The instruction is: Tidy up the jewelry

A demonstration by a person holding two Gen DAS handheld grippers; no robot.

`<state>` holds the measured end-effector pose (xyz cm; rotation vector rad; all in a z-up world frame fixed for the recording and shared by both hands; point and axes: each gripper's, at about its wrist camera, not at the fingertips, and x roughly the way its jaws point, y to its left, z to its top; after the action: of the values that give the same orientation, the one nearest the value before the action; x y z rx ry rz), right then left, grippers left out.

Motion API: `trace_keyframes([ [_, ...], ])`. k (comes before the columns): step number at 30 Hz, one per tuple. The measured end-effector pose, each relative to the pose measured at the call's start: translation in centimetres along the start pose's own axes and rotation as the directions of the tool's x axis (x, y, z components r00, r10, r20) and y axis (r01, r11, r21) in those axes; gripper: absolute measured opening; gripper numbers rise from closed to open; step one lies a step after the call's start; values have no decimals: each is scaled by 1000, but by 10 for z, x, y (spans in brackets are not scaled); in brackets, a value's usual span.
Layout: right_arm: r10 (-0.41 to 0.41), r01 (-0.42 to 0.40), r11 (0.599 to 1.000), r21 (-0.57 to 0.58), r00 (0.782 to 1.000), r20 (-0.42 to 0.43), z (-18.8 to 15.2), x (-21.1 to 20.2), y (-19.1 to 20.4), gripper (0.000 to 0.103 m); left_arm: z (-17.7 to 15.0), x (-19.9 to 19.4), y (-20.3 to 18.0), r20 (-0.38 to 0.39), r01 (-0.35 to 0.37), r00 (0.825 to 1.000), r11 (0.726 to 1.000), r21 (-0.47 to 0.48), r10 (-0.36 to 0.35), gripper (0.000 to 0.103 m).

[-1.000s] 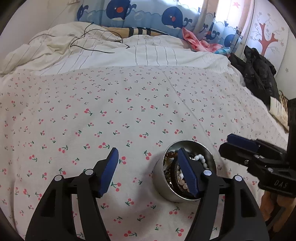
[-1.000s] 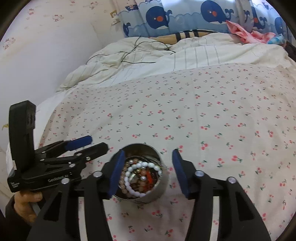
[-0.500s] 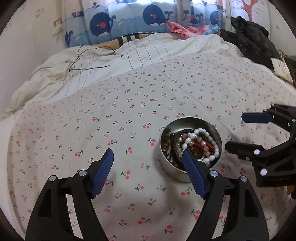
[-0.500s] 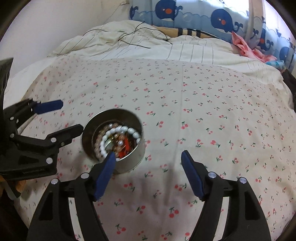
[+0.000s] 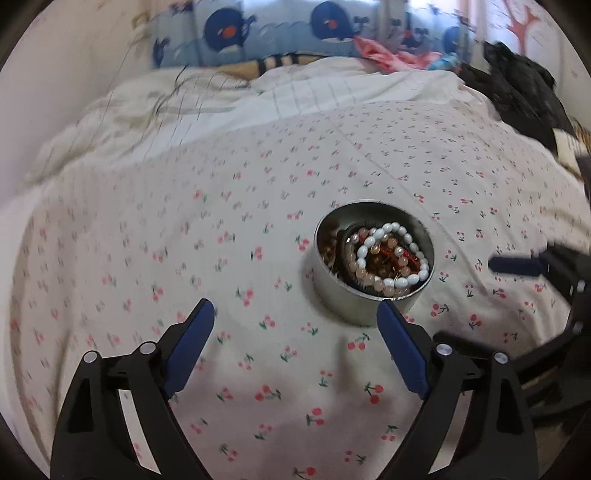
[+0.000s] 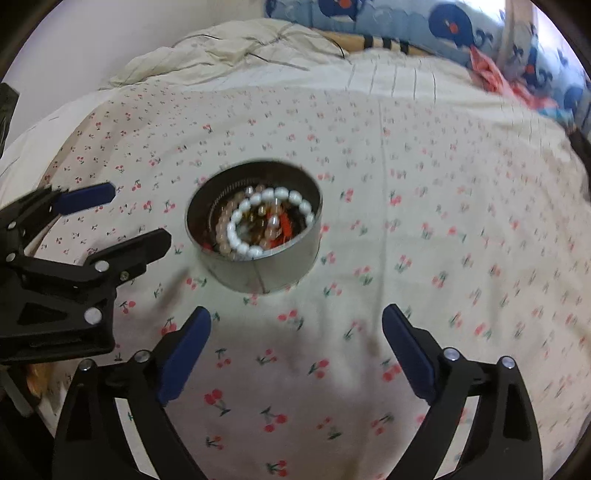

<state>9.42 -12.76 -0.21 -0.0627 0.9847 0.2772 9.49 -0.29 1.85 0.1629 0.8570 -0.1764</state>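
**Both claws spread above the jewelry tin on the bed**

A round metal tin (image 5: 373, 291) sits on the bed (image 5: 184, 229), on a cream sheet printed with small red cherries. Inside the tin lies a heap of jewelry: a white bead bracelet (image 5: 397, 258) on top, pinkish and amber beads under it, something red near the middle, and a dark coiled band along the wall at 9 o'clock.

In the left wrist view the left claw (image 5: 295, 319) is widening, nothing between its blue pads; the tin stands just past its right fingertip, at about 1 o'clock from the gap. The right claw (image 5: 517, 295) enters at 3 o'clock, near the tin but apart from it.

In the right wrist view the right claw (image 6: 295, 325) is likewise opening on bare sheet, the tin (image 6: 255, 266) just beyond at 11 o'clock. The left claw (image 6: 122, 218) shows at 9 o'clock, beside the tin, not touching it.

At 12 o'clock, a rumpled duvet (image 6: 240, 48) and a whale-print cloth (image 5: 277, 33).
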Motion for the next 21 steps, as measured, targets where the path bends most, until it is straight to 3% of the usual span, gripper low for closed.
trace_keyframes([
  [3,-32,33,999,27,998,-47,-8,11,-1,92,-11,13,8,-55,15,998,997,-76,-19,90],
  [9,-72,75,996,38,994,-86,-18,24,-5,95,-38,41,12,-165,-6,986,996,-86,-8,90],
  [11,-83,85,996,30,993,-79,-19,24,-3,95,-44,42,12,-152,-12,988,996,-86,-1,95],
  [17,-167,167,985,-39,986,-8,-27,23,11,95,-54,38,12,-134,-26,991,996,-88,15,95],
  [21,-178,179,984,-24,984,13,-30,23,12,95,-59,33,11,-111,-49,993,991,-125,35,95],
])
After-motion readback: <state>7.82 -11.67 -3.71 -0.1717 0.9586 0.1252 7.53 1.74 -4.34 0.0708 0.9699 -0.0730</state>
